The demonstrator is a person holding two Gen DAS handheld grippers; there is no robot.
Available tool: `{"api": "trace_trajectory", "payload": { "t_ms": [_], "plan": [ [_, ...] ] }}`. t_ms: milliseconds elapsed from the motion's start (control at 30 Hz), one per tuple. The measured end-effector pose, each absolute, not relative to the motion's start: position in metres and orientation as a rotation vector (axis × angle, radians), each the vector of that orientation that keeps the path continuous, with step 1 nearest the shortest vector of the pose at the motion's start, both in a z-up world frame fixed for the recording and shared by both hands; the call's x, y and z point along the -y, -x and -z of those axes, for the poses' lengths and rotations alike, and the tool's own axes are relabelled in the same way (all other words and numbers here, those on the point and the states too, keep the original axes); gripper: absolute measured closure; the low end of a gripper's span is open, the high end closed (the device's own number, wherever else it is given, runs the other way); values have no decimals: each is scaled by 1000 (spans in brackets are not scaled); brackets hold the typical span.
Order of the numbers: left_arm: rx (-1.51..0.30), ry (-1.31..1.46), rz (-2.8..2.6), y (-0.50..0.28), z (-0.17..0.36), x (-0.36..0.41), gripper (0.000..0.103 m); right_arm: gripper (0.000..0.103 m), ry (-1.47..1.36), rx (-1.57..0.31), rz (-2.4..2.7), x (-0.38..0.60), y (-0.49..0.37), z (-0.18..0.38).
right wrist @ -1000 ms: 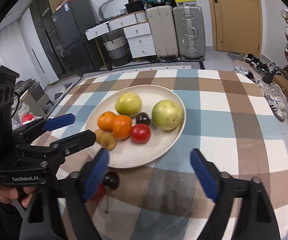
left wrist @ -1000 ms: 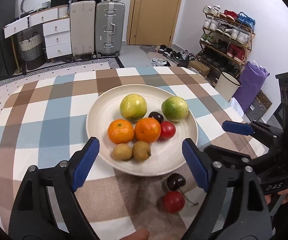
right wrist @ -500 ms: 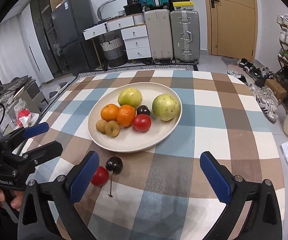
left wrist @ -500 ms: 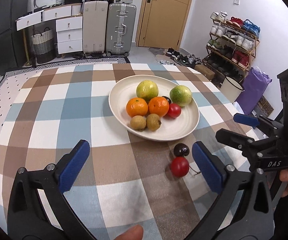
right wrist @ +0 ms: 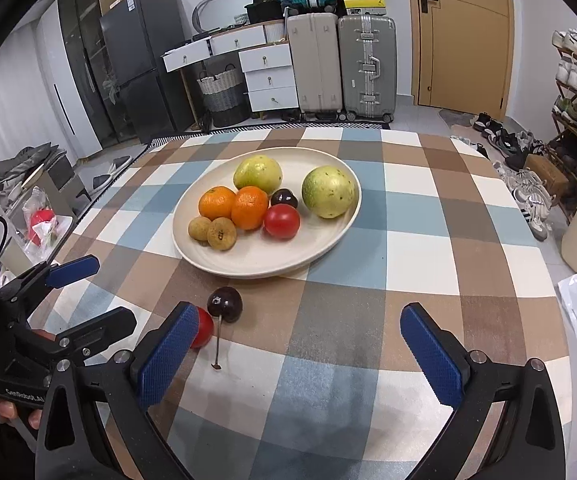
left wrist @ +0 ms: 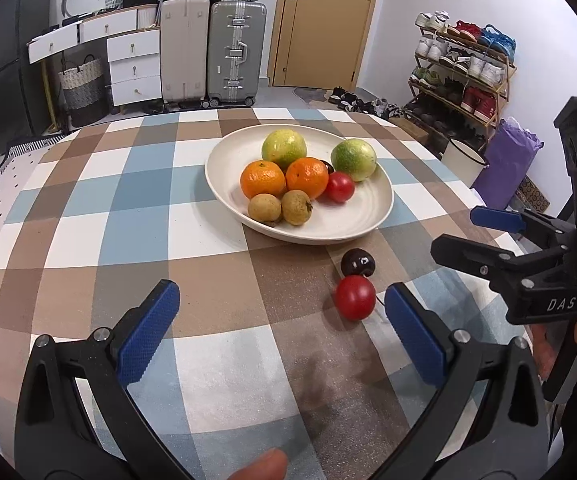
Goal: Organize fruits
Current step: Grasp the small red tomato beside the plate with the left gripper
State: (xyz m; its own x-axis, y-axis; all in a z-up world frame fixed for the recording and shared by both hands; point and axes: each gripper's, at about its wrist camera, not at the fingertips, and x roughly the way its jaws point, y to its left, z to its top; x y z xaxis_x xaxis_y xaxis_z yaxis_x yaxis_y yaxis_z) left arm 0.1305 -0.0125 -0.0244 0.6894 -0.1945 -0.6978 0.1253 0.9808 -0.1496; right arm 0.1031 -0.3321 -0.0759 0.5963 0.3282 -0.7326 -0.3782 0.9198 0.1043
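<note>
Closest in, the left hand-held gripper point(left wrist: 280, 328) hangs over the checked worktop point(left wrist: 136, 216) with its jaws spread wide and nothing between them. The right hand-held gripper point(right wrist: 296, 344) is just the same, released and empty, low over the cloth on the other side.

Just past their tips lie the two strays: a red tomato point(left wrist: 355, 297) and a dark cherry point(left wrist: 358, 262), touching or nearly so, on the bare cloth just short of the plate point(left wrist: 368, 220). The cherry's stem point(right wrist: 217, 344) trails back toward the right gripper. The tomato sits just beside the left gripper's right finger, outside the gap.

Farther on, the plate holds the rest in pairs: two longans point(left wrist: 280, 208), two oranges point(left wrist: 284, 178), a second tomato point(left wrist: 340, 187) with a second cherry point(right wrist: 284, 198) behind it, and two green fruits point(left wrist: 284, 148) at the back.

I'd say the sorting is nearly done and the step in hand is picking up the last two. The next move looks like sliding one gripper sideways to straddle the tomato, closing gently so it doesn't roll into the cherry
</note>
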Motion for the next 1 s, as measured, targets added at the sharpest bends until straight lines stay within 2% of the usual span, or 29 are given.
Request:
{"api": "trace_trajectory", "payload": {
  "t_ms": [333,733,1000],
  "plan": [
    [-797,101,186,-132,33,16,1,0,55,-837,-392,338,-105,80],
    [-801,120,212,-136,37,19,1,0,64,-741,-409,329,-103,88],
    [-850,143,301,-145,46,28,22,1,65,-691,-415,330,-96,89]
  ]
}}
